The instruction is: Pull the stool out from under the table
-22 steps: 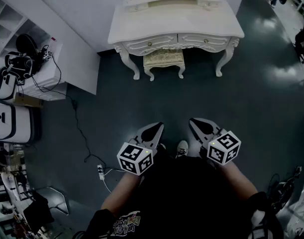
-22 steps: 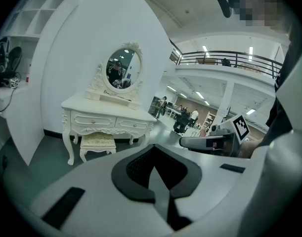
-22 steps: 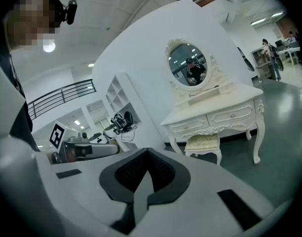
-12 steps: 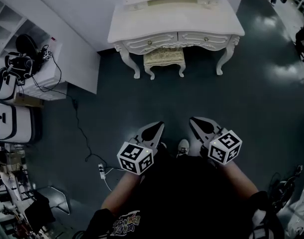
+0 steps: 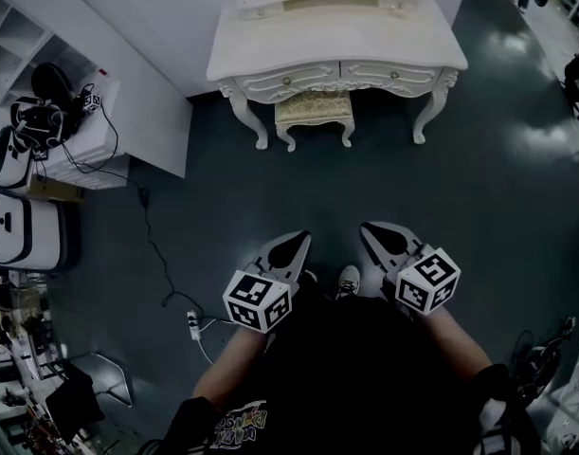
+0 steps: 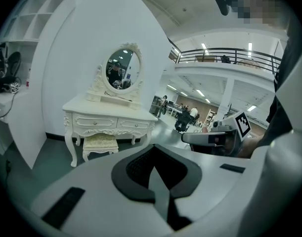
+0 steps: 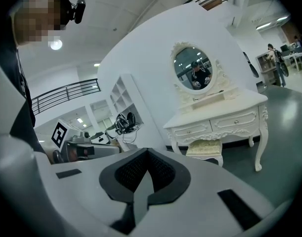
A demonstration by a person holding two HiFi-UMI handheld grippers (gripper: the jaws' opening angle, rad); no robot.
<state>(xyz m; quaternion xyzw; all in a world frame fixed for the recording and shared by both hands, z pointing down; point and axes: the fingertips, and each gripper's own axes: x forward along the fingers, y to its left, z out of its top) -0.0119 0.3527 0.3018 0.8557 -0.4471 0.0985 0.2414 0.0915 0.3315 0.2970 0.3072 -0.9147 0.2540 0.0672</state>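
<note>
1. Claws first: your left claw point(image 5: 291, 247) and right claw point(image 5: 382, 239) are both pressed together and empty, held low in front of your body.
2. Nothing has really shifted over the last second. Both claws sit where they were, and the stool point(image 5: 314, 110) stays tucked under the tabletop point(image 5: 336, 44), well apart from you across the dark floor point(image 5: 365, 188).
3. That means the pull has not begun; you likely need to step closer and spread a claw first.

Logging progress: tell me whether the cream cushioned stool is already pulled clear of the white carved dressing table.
No, the stool sits tucked between the front legs of the table, partly under its drawers.
</note>
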